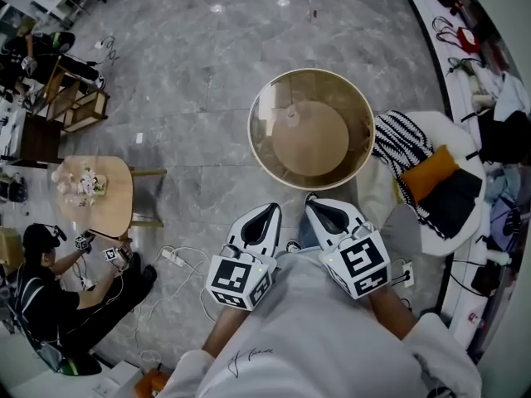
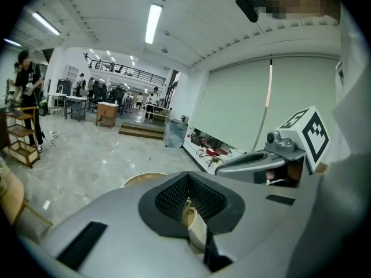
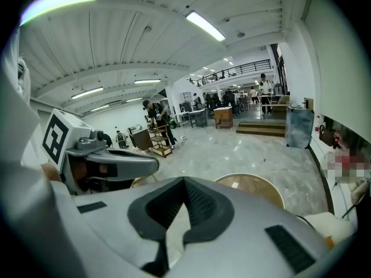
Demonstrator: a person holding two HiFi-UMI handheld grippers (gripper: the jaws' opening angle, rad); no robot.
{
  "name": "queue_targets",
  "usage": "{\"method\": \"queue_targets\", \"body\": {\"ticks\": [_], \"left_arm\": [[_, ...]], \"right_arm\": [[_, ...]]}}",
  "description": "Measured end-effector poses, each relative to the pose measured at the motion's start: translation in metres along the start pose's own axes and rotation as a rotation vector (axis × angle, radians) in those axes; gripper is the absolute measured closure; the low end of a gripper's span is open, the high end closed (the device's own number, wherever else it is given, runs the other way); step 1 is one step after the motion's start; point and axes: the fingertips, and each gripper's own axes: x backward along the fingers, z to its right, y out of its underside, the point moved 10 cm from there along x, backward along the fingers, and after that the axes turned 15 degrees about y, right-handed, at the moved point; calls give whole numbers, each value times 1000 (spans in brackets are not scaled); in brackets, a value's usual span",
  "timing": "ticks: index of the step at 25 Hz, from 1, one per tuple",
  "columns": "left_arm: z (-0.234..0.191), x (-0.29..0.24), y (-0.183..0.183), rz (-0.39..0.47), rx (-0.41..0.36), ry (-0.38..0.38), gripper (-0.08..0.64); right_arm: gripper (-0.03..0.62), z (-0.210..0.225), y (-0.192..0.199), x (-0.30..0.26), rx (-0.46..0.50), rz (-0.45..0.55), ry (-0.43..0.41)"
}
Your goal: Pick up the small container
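Observation:
The small container, pale and see-through, stands on the round glass-topped table, left of its middle. Both grippers are held close to my body, short of the table's near rim, and point at it. My left gripper is shut with nothing in it, its black pads meeting at the tip. Beside it my right gripper is shut and empty too, pads closed together. The table's rim shows beyond the jaws in the left gripper view and the right gripper view. The container is not visible in either gripper view.
A white armchair with striped, orange and black cushions stands right of the table. At the left a person sits on the floor by a small wooden table. Cables and a power strip lie nearby. A cluttered counter lines the right wall.

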Motion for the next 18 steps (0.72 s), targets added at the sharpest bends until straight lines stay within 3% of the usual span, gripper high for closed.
{"method": "queue_targets", "body": {"ticks": [18], "left_arm": [[-43,-100,-46,-17,21,-52,543]], "right_arm": [[581,104,-33,-74,1,-1,-96]]}}
